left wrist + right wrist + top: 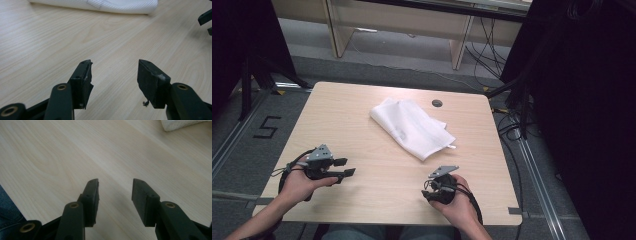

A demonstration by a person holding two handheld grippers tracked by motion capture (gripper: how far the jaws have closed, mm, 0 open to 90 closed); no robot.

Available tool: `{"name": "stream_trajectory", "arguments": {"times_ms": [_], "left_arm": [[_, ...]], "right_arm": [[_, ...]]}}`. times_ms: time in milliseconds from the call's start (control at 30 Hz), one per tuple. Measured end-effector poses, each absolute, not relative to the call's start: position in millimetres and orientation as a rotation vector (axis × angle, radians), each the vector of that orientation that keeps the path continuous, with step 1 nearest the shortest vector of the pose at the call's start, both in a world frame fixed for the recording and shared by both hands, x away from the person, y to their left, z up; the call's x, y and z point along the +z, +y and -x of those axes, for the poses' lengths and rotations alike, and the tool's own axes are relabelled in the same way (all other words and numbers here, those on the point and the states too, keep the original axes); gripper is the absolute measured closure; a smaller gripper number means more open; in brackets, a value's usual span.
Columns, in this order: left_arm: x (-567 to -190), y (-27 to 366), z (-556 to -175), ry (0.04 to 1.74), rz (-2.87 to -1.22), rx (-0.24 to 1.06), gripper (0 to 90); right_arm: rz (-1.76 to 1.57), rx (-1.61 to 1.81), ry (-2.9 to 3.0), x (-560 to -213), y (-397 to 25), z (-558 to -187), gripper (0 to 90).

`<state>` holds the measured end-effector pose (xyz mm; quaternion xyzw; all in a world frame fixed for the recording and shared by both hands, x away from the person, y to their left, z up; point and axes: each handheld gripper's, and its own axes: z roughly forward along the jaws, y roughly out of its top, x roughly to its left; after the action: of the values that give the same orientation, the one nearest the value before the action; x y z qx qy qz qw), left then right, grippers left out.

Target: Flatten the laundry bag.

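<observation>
A light wooden table (362,150) is set on a grey floor, with black curtains at both sides, a pale wooden desk frame (337,25) beyond the far edge and loose cables (492,55) trailing over the floor at the far right. A white mesh cloth (412,127) is laid on the far half of the tabletop, somewhat right of centre, loosely folded over itself into a rough oblong that runs diagonally, with a small tab at its near right corner. A small dark round grommet (437,103) is seen in the tabletop just beyond the cloth.

The left gripper (343,167) is held low over the near left part of the table and is pointed to the right; its jaws are parted with nothing between them, as is confirmed in the left gripper view (113,72), where the cloth (100,5) is seen well ahead. The right gripper (432,192) is held near the near edge, right of centre, and its jaws are likewise spread and empty in the right gripper view (115,192), with a corner of the cloth (182,123) far off at the upper right.

The work on the cloth is judged not yet begun: no hold has been taken, and both grippers are kept well apart from it. Reaching, gripping and whatever handling follows are all left to be done.

Bare wood is offered between both grippers and the cloth, so the approach is unobstructed. Free surface is left on every side of the cloth, widest at the left; the far edge and the grommet are the nearest limits.
</observation>
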<state>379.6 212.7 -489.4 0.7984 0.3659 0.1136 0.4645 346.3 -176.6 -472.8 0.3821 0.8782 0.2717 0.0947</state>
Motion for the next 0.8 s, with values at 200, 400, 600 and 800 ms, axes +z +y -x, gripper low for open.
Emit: {"name": "stream_trajectory", "arguments": {"times_ms": [200, 400, 600, 800], "left_arm": [[-491, 210, -381, 0.877, -1.964, 0.303, 44.7], [-489, 209, -379, 0.86, -1.974, 0.285, 44.2], [-487, 211, -375, 0.857, -1.978, 0.281, 44.0], [-488, 211, -377, 0.842, -1.981, 0.293, 43.9]], "right_arm": [[-1.161, 0.837, 2.574, -474, -180, -348, 59.0], [-1.154, 0.837, 2.555, -473, -179, -358, 60.2], [-1.125, 0.769, 2.534, -464, -168, -375, 70.9], [-1.112, 0.744, 2.505, -455, -156, -404, 87.9]]}}
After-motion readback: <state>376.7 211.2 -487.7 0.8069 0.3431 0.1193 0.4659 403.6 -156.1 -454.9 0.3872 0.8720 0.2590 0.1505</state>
